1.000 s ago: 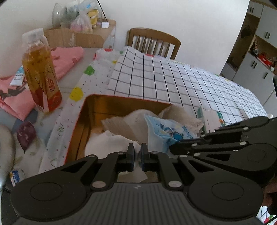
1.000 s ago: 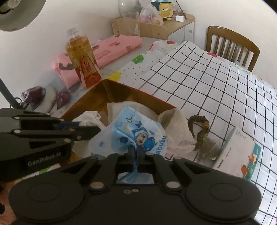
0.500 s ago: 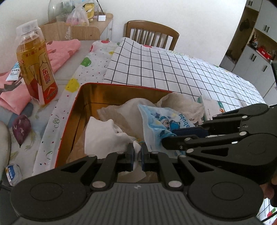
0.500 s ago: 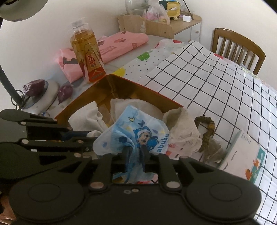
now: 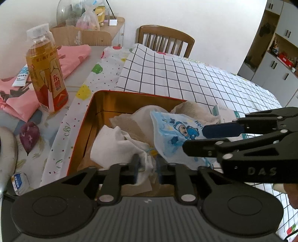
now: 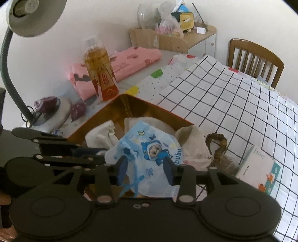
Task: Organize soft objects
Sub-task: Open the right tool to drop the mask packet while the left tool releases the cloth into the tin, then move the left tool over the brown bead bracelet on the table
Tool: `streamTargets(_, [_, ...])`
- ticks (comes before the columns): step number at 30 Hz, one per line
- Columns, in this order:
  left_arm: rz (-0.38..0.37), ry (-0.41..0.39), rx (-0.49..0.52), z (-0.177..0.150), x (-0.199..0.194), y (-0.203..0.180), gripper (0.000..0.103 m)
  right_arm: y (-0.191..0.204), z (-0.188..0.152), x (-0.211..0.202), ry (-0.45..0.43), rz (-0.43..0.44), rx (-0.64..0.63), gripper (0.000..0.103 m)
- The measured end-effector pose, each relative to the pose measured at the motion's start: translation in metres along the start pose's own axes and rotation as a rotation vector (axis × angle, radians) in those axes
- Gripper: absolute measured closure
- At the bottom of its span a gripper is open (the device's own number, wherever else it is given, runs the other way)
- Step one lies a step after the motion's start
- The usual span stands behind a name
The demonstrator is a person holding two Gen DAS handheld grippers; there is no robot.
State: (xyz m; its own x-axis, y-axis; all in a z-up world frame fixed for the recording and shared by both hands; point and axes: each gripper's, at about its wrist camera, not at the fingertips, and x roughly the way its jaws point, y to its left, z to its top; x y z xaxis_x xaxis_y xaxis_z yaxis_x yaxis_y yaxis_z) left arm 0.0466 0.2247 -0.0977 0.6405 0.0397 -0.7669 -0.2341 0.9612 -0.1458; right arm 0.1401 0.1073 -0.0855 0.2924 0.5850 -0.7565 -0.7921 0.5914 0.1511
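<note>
Grid-patterned white cloth point(image 5: 186, 82) covers the table, with a dotted cloth point(image 5: 104, 74) at its left edge; a wooden chair point(image 5: 165, 40) stands at the far side.

Item one: red-rimmed tin box point(image 5: 89, 119), gold inside, near centre. Holds beige cloths and the two pieces now being let go.

Item two: white cloth point(image 5: 113, 147), crumpled, in the near left part of the box. Its trailing end hangs between the jaws of the left gripper point(image 5: 147, 163), which are opening to a narrow gap; the pads no longer seem to press it.

Item three: blue cartoon-print face mask point(image 6: 149, 154), draped over the box contents to the right of the white cloth. Its lower part lies between the jaws of the right gripper point(image 6: 145, 167), which are opening and stand clear of it on both sides.

Relation: each piece lies directly ahead of its own jaws, left piece to left gripper, right to right; the grippers sit side by side, close together.

Other stock: tea bottle point(image 5: 46, 74) and pink fabric point(image 5: 70, 55) far left; small booklet point(image 6: 258, 167) and brown curved object point(image 6: 218, 147) right of the box; desk lamp point(image 6: 28, 16).
</note>
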Motion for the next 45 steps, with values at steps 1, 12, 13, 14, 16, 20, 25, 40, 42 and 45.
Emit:
streamTargets(1, [-0.001, -0.005, 0.000, 0.000, -0.002, 0.000, 0.069, 0.000, 0.000, -0.003, -0.006, 0.002, 0.004, 0.061])
streamTargets(12, [-0.007, -0.063, 0.015, 0.001, -0.027, -0.002, 0.044, -0.006, -0.001, -0.041, -0.074, -0.004, 0.030, 0.053])
streamTargets(13, [-0.005, -0.070, 0.018, 0.002, -0.031, -0.003, 0.042, -0.006, -0.001, -0.045, -0.081, -0.004, 0.031, 0.053])
streamTargets(14, [-0.005, -0.077, 0.020, 0.002, -0.034, -0.003, 0.039, -0.006, -0.001, -0.050, -0.090, -0.003, 0.031, 0.051])
streamTargets(16, [-0.013, -0.097, 0.021, 0.004, -0.043, -0.004, 0.030, -0.006, -0.002, -0.059, -0.105, 0.003, 0.029, 0.045])
streamTargets(20, [-0.017, -0.123, 0.043, 0.007, -0.059, -0.010, 0.030, -0.008, -0.003, -0.082, -0.143, 0.005, 0.028, 0.039])
streamTargets(25, [-0.051, -0.158, 0.066, 0.010, -0.074, -0.021, 0.020, -0.022, -0.002, -0.112, -0.188, -0.011, 0.049, 0.030])
streamTargets(40, [-0.090, -0.169, 0.182, 0.024, -0.051, -0.088, 0.016, -0.093, -0.004, -0.142, -0.213, -0.084, 0.105, 0.014])
streamTargets(42, [-0.093, -0.161, 0.179, 0.031, -0.045, -0.094, 0.016, -0.098, -0.007, -0.138, -0.196, -0.087, 0.086, 0.014])
streamTargets(45, [-0.081, -0.146, 0.181, 0.044, -0.031, -0.102, 0.016, -0.108, -0.010, -0.129, -0.169, -0.076, 0.072, 0.014])
